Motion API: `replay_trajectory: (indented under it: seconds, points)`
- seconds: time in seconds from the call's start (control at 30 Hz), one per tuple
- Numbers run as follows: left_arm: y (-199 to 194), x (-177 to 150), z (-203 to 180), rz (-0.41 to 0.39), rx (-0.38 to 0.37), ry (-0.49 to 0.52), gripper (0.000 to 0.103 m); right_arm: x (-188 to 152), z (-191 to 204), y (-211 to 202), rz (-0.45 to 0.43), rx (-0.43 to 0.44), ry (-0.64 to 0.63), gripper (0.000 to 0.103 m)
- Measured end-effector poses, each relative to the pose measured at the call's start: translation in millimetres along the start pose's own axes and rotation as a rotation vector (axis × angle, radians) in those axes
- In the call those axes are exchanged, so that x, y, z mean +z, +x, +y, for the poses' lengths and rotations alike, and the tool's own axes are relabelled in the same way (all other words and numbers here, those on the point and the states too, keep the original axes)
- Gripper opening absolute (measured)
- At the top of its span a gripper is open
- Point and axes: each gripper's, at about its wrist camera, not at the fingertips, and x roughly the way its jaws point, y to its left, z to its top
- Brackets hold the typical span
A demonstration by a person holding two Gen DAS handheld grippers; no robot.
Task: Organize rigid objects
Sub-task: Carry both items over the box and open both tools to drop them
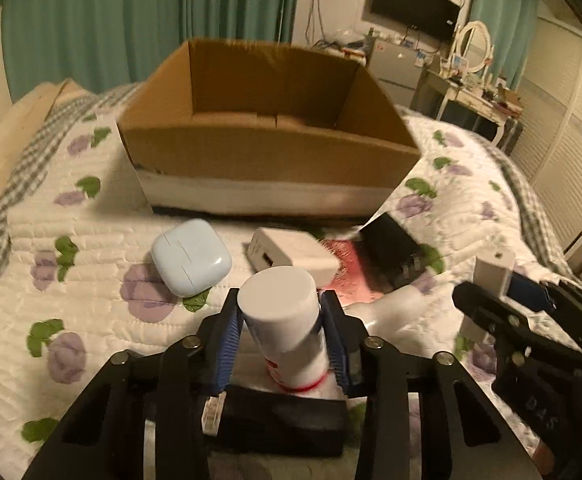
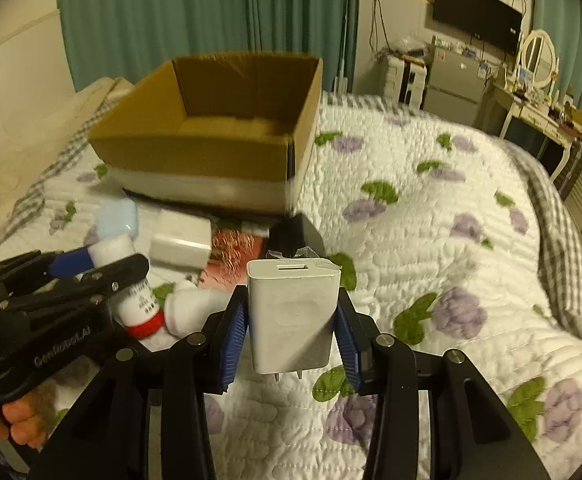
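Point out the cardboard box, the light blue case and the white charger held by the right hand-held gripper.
cardboard box [image 1: 267, 152]: left wrist view, front wall.
light blue case [image 1: 191, 256]: left wrist view, top face.
white charger [image 2: 293, 312]: right wrist view, front face.

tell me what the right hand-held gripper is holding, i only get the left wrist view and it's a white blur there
Observer: A white USB charger, clamped between the blue pads of the right hand-held gripper, with the port end up.
Operator: prongs folded or out
Observer: Out. Two metal prongs stick down from its bottom edge, above the quilt.
Operator: and the bottle i'm holding, which end is the cap
Observer: The lower end. From the right wrist view, the white bottle ends in a red cap at the bottom, with black print on the label above it.
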Motion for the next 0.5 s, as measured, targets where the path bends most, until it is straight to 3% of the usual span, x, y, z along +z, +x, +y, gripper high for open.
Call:
replay_trajectory:
  seconds: [0.3, 0.5]
  points:
    - [-63, 51, 0, -0.168, -0.008, 0.041, 0.038, 47, 5, -51, -0.125, 0.001, -0.041, 0.041]
    - [-74, 103, 8, -0.248, 0.034, 0.077, 0.038, 100, 12, -62, -0.205, 0.010, -0.081, 0.041]
